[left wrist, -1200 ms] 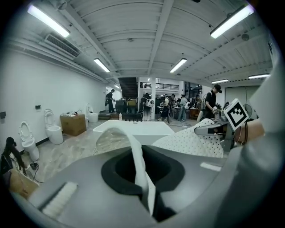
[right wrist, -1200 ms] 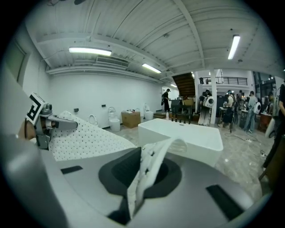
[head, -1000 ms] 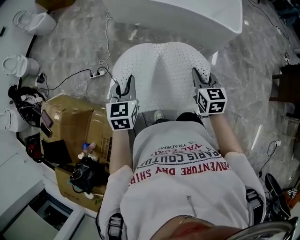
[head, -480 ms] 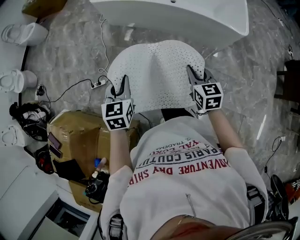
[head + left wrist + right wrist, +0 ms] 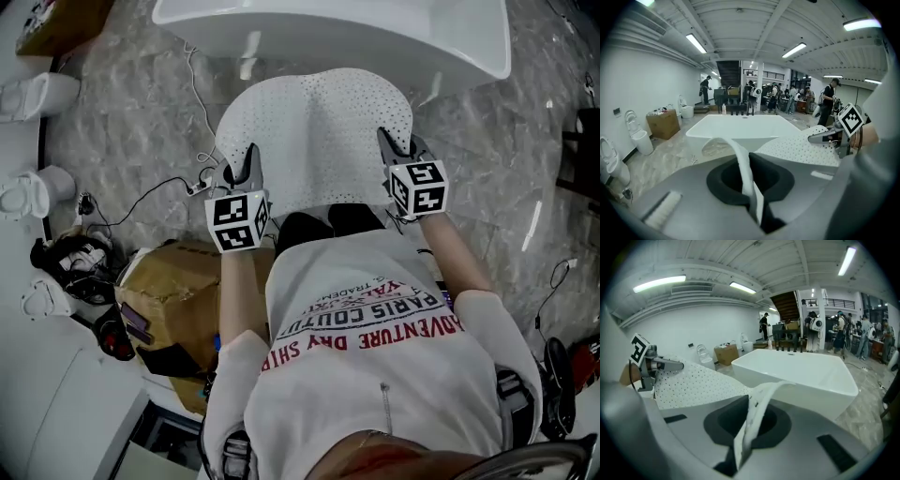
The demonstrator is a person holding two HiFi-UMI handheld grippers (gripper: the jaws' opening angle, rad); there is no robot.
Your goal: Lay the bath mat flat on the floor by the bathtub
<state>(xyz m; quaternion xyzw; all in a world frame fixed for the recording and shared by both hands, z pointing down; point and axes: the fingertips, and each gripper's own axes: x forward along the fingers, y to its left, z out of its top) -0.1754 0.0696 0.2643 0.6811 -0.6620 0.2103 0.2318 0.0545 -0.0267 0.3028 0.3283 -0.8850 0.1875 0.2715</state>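
Note:
The white perforated bath mat (image 5: 314, 141) hangs spread between my two grippers, just in front of the white bathtub (image 5: 337, 37). My left gripper (image 5: 246, 167) is shut on the mat's near left edge. My right gripper (image 5: 394, 150) is shut on its near right edge. In the left gripper view a fold of mat (image 5: 746, 171) is pinched between the jaws, with the tub (image 5: 745, 127) beyond. In the right gripper view the mat's edge (image 5: 752, 420) is clamped too, and the sheet (image 5: 693, 380) stretches left to the other gripper (image 5: 656, 365). The mat's underside and far edge are hidden.
A cardboard box (image 5: 178, 281) with dark gear beside it stands at my left. Cables and a power strip (image 5: 199, 186) lie on the marble floor left of the mat. White toilets (image 5: 28, 94) line the left edge. People and equipment stand far behind the tub (image 5: 787, 96).
Both grippers have carried the mat forward toward the tub, which now fills more of the top of the view. The box has slid back on the left. Both grips are unchanged.

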